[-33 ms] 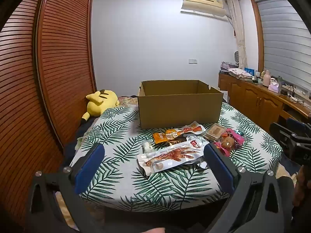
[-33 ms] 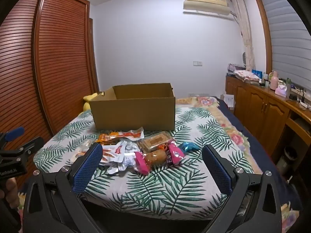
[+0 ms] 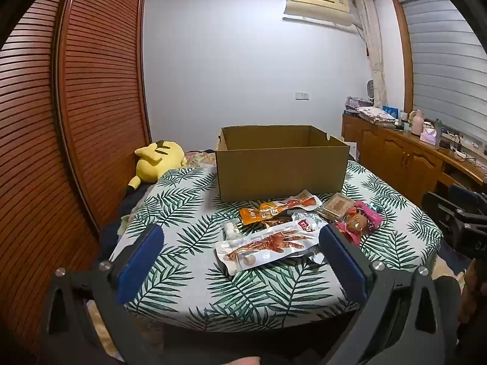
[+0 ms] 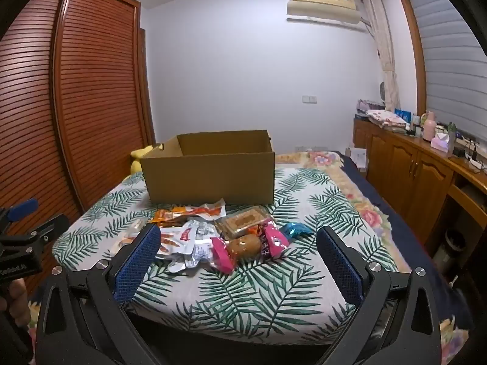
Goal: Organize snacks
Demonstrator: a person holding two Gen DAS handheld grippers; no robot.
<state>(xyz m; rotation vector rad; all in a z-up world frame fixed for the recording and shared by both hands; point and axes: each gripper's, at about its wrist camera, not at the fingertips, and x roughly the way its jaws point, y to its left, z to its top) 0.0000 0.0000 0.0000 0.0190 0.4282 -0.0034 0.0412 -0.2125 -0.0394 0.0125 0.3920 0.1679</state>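
Observation:
An open cardboard box stands on a table with a palm-leaf cloth. In front of it lies a pile of snacks: a long clear pack of red chicken feet, an orange pack, a clear tray of biscuits, a pink-wrapped brown bun, a blue candy. My left gripper is open and empty, short of the pile. My right gripper is open and empty, just before the pink bun.
A yellow plush toy lies left of the box by the slatted wardrobe doors. A wooden sideboard with clutter runs along the right wall. A flowered bedspread lies right of the table.

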